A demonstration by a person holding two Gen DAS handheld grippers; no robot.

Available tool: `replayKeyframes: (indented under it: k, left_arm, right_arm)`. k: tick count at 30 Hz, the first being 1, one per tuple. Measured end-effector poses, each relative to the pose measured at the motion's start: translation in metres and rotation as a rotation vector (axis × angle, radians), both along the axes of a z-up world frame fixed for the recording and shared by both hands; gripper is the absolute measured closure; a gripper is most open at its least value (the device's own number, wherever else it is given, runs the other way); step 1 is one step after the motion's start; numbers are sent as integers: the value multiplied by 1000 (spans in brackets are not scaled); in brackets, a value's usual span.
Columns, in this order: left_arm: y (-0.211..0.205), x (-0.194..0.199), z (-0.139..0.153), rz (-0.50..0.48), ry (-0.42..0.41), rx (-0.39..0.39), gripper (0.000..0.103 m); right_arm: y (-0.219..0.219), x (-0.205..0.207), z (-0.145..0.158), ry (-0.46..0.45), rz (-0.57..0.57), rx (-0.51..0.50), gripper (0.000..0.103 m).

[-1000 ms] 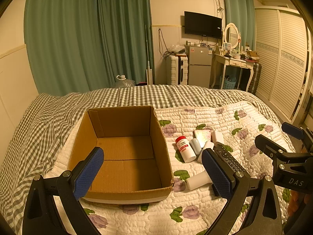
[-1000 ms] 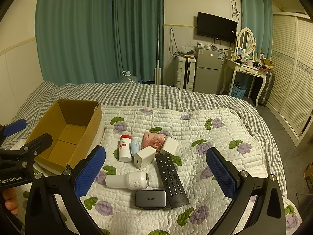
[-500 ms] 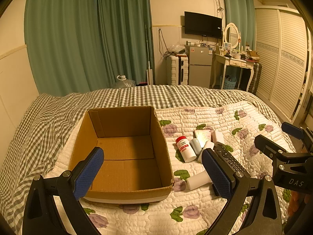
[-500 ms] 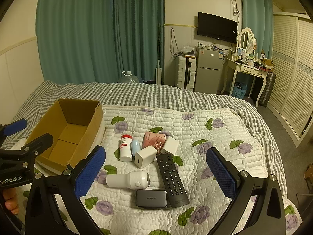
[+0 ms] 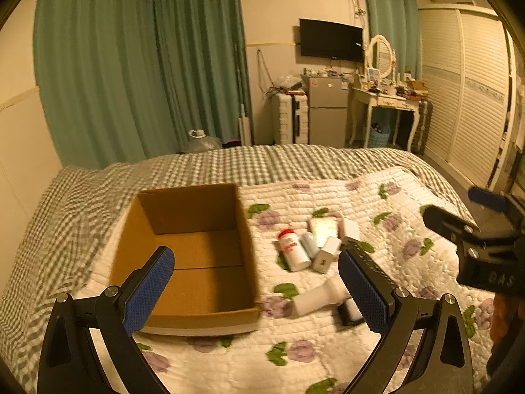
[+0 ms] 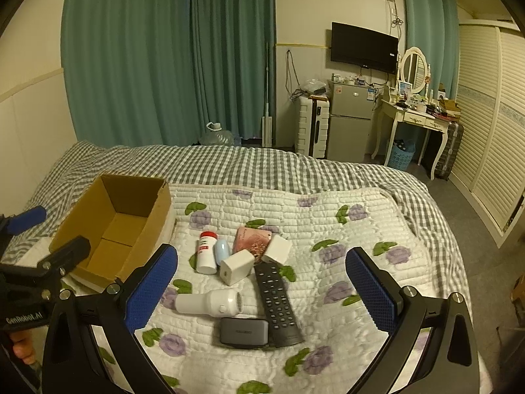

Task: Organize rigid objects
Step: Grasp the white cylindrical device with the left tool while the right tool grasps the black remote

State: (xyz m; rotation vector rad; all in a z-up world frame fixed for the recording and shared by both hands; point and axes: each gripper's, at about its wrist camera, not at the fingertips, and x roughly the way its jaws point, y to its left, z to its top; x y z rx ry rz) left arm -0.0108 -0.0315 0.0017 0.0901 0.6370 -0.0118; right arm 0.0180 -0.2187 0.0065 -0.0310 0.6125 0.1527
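Bed (image 6: 328, 177), box (image 6: 137, 193), loose items: nothing packed yet.
I see the left view has swung slightly since a second ago, items unmoved; sorting not begun. Box empty; remote (image 6: 277, 298), shaver (image 6: 206, 302), case (image 6: 243, 331), bottle (image 6: 206, 252) lie right of box on quilt (image 6: 361, 229). Left gripper (image 5: 256, 290), right gripper (image 6: 262, 289): both gape, holding nothing.

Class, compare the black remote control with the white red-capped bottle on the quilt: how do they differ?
The remote control is black, flat and long; the red-capped bottle is white, round and shorter. The remote carries rows of buttons; the bottle carries a label. Both lie on the floral quilt, untouched.
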Motion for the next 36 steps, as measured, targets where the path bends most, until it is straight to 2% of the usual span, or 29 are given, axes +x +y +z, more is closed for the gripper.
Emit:
replayKeyframes:
  k: [4, 6, 10, 15, 17, 23, 25, 26, 31, 34, 36]
  left_arm:
    - [-27, 5, -18, -53, 48, 2, 1]
    - [-44, 10, -38, -84, 94, 19, 1]
    - [-72, 24, -82, -134, 171, 80, 2]
    - [-80, 46, -124, -144, 243, 141, 4]
    - [-80, 50, -133, -152, 246, 163, 5]
    - [-89, 51, -147, -212, 204, 301, 5]
    - [-93, 52, -153, -253, 219, 292, 6]
    - [-94, 53, -157, -270, 243, 263, 9]
    - [-91, 62, -155, -281, 230, 240, 9]
    - [-85, 69, -158, -319, 244, 199, 10]
    - [-85, 69, -158, -327, 245, 198, 16]
  right_arm:
    - [-12, 11, -5, 26, 12, -84, 2]
    - [-17, 19, -15, 62, 36, -114, 6]
    - [-28, 39, -42, 166, 81, -103, 17]
    - [-28, 63, -77, 272, 131, -130, 27]
    - [-25, 71, -88, 303, 146, -142, 30]
    - [-20, 92, -113, 394, 204, -147, 32]
    - [-16, 99, -122, 424, 217, -160, 35]
    - [-15, 103, -127, 441, 224, -163, 36]
    - [-18, 116, -138, 489, 216, -145, 37]
    - [-15, 120, -145, 520, 232, -130, 37]
    - [-10, 122, -152, 534, 243, -137, 37]
